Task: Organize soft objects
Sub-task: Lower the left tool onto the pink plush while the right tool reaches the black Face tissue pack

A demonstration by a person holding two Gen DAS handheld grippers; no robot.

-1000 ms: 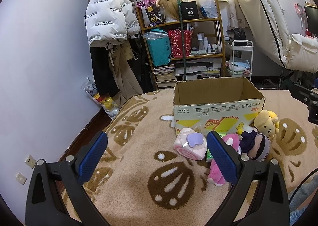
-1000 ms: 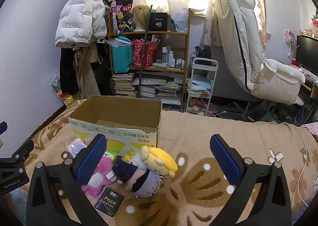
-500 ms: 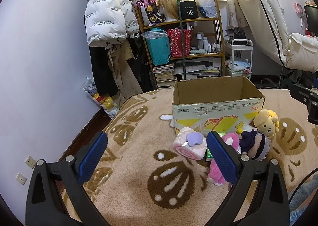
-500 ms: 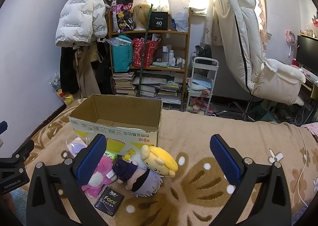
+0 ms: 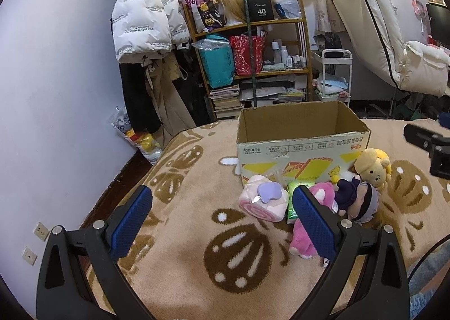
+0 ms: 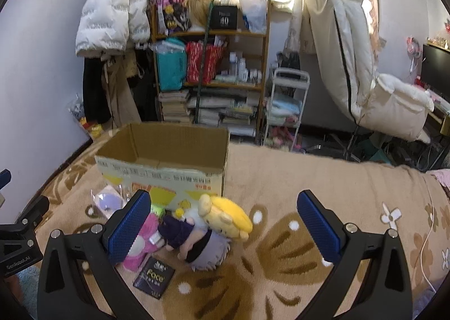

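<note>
An open, empty cardboard box (image 5: 301,148) (image 6: 166,168) stands on the tan patterned blanket. In front of it lie soft toys: a pink roll-cake plush (image 5: 263,202) (image 6: 108,200), a pink plush (image 5: 308,231) (image 6: 140,247), a purple-haired doll (image 5: 354,199) (image 6: 197,244) and a yellow dog plush (image 5: 372,168) (image 6: 225,217). My left gripper (image 5: 222,220) is open and empty, above the blanket left of the toys. My right gripper (image 6: 223,228) is open and empty, hovering near the doll and dog plush.
A green packet (image 5: 294,202) and a black "Face" packet (image 6: 153,279) lie among the toys. A cluttered wooden shelf (image 5: 253,61), hanging coats (image 5: 146,27), a white trolley (image 6: 287,106) and a cream recliner (image 6: 362,67) stand beyond the bed edge.
The right gripper has moved slightly forward and down toward the toys, with motion blur in its view. The left gripper has barely moved. Both stay open.
</note>
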